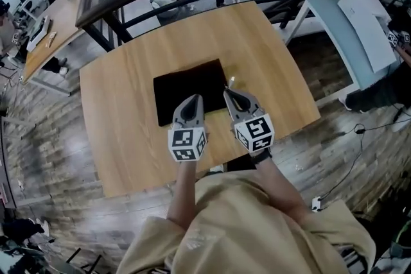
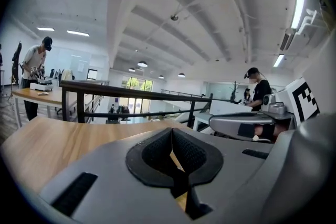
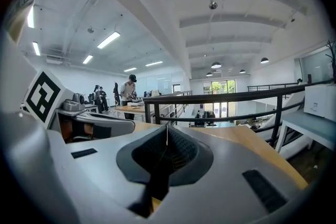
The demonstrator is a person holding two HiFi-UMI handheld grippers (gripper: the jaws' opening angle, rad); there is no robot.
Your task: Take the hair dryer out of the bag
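Both of your tools are closed and empty. The left hand-held gripper (image 1: pixel 194 99) and the right hand-held gripper (image 1: pixel 228 92) each show their pads pressed together with nothing between them, and the gripper views confirm it.

**What could go wrong**
- With the jaws closed you can only push the bag (image 1: pixel 189 88), not pinch it. A nudge from the 6 o'clock side would slide it across the smooth surface (image 1: pixel 122 138) toward the 12 o'clock edge.
- No mouth or zip line can be made out on the dark cloth. If you bite down blind, you will likely catch both layers and lift the whole bag with the dryer inside.
- If one hand-held gripper pulls while the other is not pinning the cloth, the bag will probably come along with whatever you pull.
- A cord may snag at the opening, though no cord can be seen.

**How the things look**
- The hair dryer is not visible; presumably it is inside the bag.
- The bag is a black, matte, roughly rectangular pouch lying flat in the middle of the surface. Your two tips are over its 6 o'clock and 4 o'clock edges.
- It shows no clear bulge from above.
- A small pale tab (image 1: pixel 232 80) sticks out at its 2 o'clock corner, just beyond the right tip. It may be a pull.
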